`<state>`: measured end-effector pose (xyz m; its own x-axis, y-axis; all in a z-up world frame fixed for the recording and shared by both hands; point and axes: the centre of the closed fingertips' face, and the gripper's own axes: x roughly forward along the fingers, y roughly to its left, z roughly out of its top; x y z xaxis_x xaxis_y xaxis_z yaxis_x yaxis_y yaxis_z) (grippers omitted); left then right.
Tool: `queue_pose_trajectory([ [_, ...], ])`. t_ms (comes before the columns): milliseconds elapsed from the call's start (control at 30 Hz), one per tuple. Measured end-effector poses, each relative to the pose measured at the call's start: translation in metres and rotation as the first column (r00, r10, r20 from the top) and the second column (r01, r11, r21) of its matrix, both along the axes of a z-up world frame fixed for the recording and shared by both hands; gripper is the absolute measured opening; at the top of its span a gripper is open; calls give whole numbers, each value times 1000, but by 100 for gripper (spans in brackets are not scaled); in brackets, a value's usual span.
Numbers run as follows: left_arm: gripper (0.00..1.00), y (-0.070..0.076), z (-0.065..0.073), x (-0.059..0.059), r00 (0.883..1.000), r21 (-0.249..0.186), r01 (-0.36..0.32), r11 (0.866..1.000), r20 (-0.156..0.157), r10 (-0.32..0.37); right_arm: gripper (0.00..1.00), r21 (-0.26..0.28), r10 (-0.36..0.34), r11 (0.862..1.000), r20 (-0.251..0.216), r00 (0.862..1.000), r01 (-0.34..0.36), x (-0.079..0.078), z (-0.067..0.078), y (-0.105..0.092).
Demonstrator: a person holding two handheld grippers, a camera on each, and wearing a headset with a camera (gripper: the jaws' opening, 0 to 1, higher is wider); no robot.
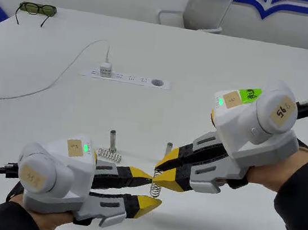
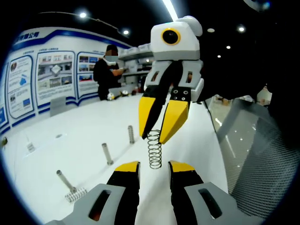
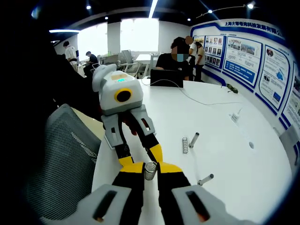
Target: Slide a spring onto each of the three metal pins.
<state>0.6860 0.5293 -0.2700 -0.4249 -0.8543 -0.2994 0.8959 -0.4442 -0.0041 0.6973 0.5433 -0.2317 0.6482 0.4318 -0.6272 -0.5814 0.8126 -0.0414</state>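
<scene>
Now: right gripper (image 1: 159, 172) clamped on spring (image 1: 156, 188) top, spring axis upright over table (image 1: 235, 57) near edge; left gripper (image 1: 154, 190) jaws apart, flanking its lower end. Nearest metal pin (image 1: 168, 148) upright just beyond; right gripper nearer.

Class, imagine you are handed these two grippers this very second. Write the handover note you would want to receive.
Right gripper: jaws shut on the top end of a coiled steel wire spring, held upright over the white table.
Left gripper: jaws open on either side of that spring's lower end, not gripping it.
Things: three short metal pins stand in a row, all bare. A second coiled spring lies flat on the table beside the end pin.
Done: no spring is on a pin yet.
Left: all three pins need a spring.
</scene>
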Motion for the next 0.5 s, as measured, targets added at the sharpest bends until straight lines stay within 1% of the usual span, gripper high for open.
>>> queue_pose_trajectory([
  [133,32,2,0,5,1000,4,-20,1000,-6,20,11,-4,-18,1000,3,1000,18,1,1,-7],
  [267,35,4,2,11,999,2,-44,999,-23,45,11,-8,-39,999,9,999,39,3,3,-14],
  [333,38,5,1,14,998,7,-60,998,-25,60,11,-11,-51,999,12,999,51,4,4,-19],
  [500,42,8,0,21,995,13,-91,996,-37,92,11,-12,-85,996,20,996,86,7,6,-30],
])
